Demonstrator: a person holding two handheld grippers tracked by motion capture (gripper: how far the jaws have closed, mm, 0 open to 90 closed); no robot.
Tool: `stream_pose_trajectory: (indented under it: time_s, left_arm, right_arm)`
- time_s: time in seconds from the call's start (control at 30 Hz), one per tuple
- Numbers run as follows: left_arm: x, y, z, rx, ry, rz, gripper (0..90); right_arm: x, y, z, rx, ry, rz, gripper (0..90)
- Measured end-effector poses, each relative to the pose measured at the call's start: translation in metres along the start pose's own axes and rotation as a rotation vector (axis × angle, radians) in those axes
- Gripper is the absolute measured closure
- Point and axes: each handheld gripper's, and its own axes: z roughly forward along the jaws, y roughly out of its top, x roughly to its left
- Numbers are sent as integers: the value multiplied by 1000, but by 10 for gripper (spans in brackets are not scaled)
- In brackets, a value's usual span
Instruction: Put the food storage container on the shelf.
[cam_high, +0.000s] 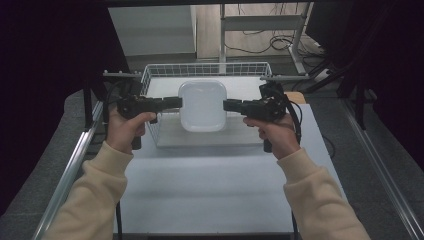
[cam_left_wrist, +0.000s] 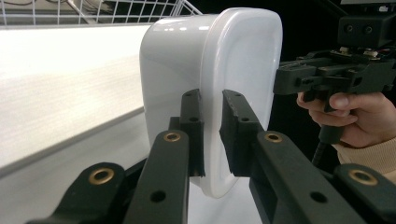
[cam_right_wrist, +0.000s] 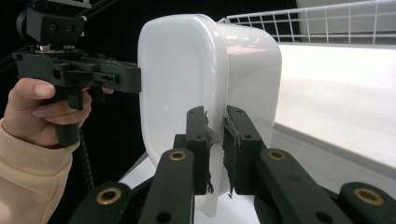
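Container (cam_high: 202, 106), white plastic, rounded-square, held up between the two grippers over the white wire basket (cam_high: 150, 75) at the far end of the table (cam_high: 210, 185). Left gripper (cam_high: 176, 102) comes in from the container's left side, jaws pinching the rim there; in the left gripper view the two black jaws sit either side of the thin white lip, one inside and one outside, pressed onto it. Right gripper (cam_high: 228, 105) does the same on the opposite side, jaws clamped on the right rim; in the right gripper view the pads look frayed where they meet the plastic. Both grippers point inward toward each other with the container directly between their tips. From above, the container shows a broad flat face with rounded corners; cannot tell from that view whether it is the open side or the base. In the gripper views the container stands on edge relative to the jaws, deep walled side toward the table, flat side toward the dark background. Left hand (cam_high: 126, 127) and right hand (cam_high: 275, 131) grip the handles, cream sleeves (cam_high: 90, 200) running back to the near edge. Basket's wire wall sits beyond the container, past both gripper tips. Black cable (cam_high: 296, 117) loops off the right gripper.
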Motion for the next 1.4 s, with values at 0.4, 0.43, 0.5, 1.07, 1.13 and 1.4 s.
stream_pose_trajectory:
  time_s: [0.4, 0.43, 0.5, 1.07, 1.13, 1.4]
  left_arm:
    - [14, 31, 12, 21, 4, -13, 794]
    - [17, 33, 14, 24, 6, -14, 794]
    - [21, 37, 17, 31, 6, -21, 794]
    - [67, 55, 52, 89, 4, -142, 791]
    - [70, 58, 54, 92, 1, -154, 790]
    - [102, 67, 71, 116, -37, -296, 739]
  right_arm:
    - [-19, 26, 8, 3, 7, 26, 806]
    - [-22, 28, 9, 5, 8, 29, 806]
    - [-27, 31, 12, 10, 7, 39, 806]
    - [-76, 47, 43, 86, 3, 177, 796]
    - [-80, 48, 45, 86, 6, 196, 786]
    - [-98, 57, 61, 101, -10, 295, 715]
